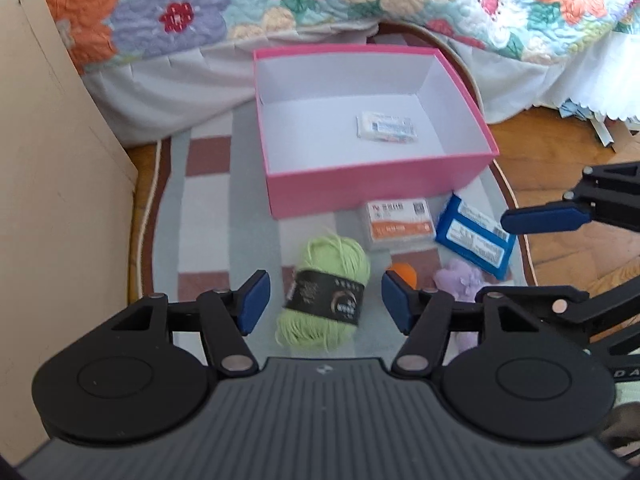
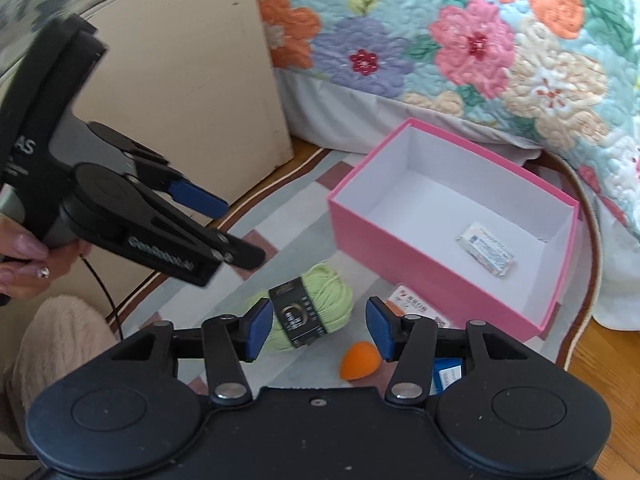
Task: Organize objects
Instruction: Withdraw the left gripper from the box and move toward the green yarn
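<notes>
The green yarn skein (image 1: 324, 300) lies on the checked rug (image 1: 208, 208), on its side, just in front of the pink box (image 1: 376, 188) and apart from it. Its black paper band (image 1: 326, 298) wraps the middle, and loose loops of yarn splay out at both ends. The left gripper (image 1: 325, 300) hovers above it with its fingers (image 1: 254, 302) spread wide on either side, holding nothing. The right gripper (image 2: 318, 328) is also open and empty, poised over the gap between the skein and the orange egg-shaped sponge (image 2: 356, 366).

The skein is soft, so I judge the main risk to be a shallow pinch: fingers closing on loose strands instead of the banded core would lift only a few loops, and the skein could sag, unwind or drop short of the box. The band itself looks slick, so a grip there might slide.

Both grippers are close together over the same patch of rug; if both descend at once they could knock each other or nudge the sponge, which would likely roll. The orange-and-white packet (image 1: 400, 220), the blue packet (image 1: 476, 236) and the purple soft toy (image 1: 460, 280) sit near the skein on the right, and a sweeping approach could push them about.

Inside the box only a small white packet (image 1: 387, 127) lies on the floor. The near wall stands upright, so a low carry could catch it and shove the light box.
</notes>
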{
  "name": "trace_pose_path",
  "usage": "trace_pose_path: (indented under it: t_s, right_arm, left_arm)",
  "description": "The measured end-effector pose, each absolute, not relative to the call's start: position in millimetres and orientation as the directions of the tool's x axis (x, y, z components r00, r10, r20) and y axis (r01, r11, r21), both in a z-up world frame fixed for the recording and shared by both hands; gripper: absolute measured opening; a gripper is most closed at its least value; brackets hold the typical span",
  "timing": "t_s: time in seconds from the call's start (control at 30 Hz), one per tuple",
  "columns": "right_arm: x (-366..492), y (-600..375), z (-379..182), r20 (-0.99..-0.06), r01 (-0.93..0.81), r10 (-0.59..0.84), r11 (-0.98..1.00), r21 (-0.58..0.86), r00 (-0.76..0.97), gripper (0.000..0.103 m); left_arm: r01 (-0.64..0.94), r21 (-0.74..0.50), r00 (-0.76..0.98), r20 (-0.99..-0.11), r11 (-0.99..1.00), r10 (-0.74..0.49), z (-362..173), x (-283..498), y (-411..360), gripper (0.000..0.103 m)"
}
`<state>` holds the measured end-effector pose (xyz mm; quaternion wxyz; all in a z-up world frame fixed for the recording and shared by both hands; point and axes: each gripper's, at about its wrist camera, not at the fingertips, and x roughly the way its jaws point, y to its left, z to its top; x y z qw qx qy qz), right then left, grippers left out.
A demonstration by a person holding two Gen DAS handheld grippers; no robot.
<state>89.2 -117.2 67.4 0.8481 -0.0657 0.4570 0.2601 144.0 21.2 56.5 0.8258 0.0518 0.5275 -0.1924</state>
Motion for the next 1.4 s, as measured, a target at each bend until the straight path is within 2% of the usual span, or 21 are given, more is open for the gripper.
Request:
trace_pose_path:
  t_s: [0.1,0.4,0.47,0.6,0.67,0.73,0.8,0.83,1.07,1.23,1.4]
  right_arm:
    - [84.2,-114.5,63.0,-0.812,-0.527,0.386,0.842,0.116,0.438,0.057]
    - [71.1,-109.1,50.6,-0.813,-0.591,0.399,0.802,0.085,0.424,0.061]
    - [67.3,-108.5,49.7,-0.810,-0.603,0.399,0.794,0.073,0.429,0.067]
    - [61.8,-106.4,45.4,-0.809,-0.624,0.391,0.780,0.038,0.439,0.072]
    - [59.8,-105.1,41.2,-0.806,-0.630,0.379,0.777,0.011,0.454,0.082]
    - [56.2,-105.0,37.0,-0.794,-0.652,0.396,0.758,-0.002,0.463,0.082]
    - [54.0,-104.4,33.3,-0.779,-0.668,0.410,0.744,-0.015,0.474,0.082]
    - [53.6,-103.8,31.1,-0.775,-0.673,0.411,0.739,-0.025,0.481,0.082]
    - [53.8,-93.6,12.2,-0.772,-0.711,0.379,0.691,-0.131,0.510,0.085]
    - [44.5,-81.3,6.1,-0.747,-0.718,0.375,0.668,-0.192,0.549,0.085]
    - [57.9,-75.6,-11.8,-0.773,-0.731,0.360,0.656,-0.189,0.522,0.086]
  left_arm:
    - [0.371,-0.089,0.365,-0.901,0.924,-0.234,44.9,136.0,18.9,0.061]
    - [0.322,-0.149,0.313,-0.915,0.935,-0.253,22.9,124.2,24.4,0.062]
    - [0.324,-0.149,0.315,-0.915,0.934,-0.254,23.5,122.1,24.0,0.064]
    - [0.329,-0.127,0.326,-0.915,0.936,-0.239,23.5,117.9,23.6,0.068]
    - [0.321,-0.127,0.325,-0.916,0.939,-0.235,21.2,118.1,25.3,0.071]
    - [0.301,-0.137,0.314,-0.920,0.944,-0.234,16.6,119.7,28.7,0.073]
    - [0.272,-0.163,0.299,-0.922,0.948,-0.244,12.1,120.8,33.5,0.079]
    - [0.260,-0.181,0.293,-0.921,0.949,-0.256,10.0,121.0,35.9,0.086]
    - [0.191,-0.245,0.298,-0.908,0.950,-0.294,-4.5,121.8,46.3,0.097]
    - [0.122,-0.251,0.322,-0.905,0.960,-0.278,-22.4,128.7,55.3,0.098]
    - [0.046,-0.333,0.327,-0.886,0.942,-0.329,-38.6,132.0,65.5,0.098]
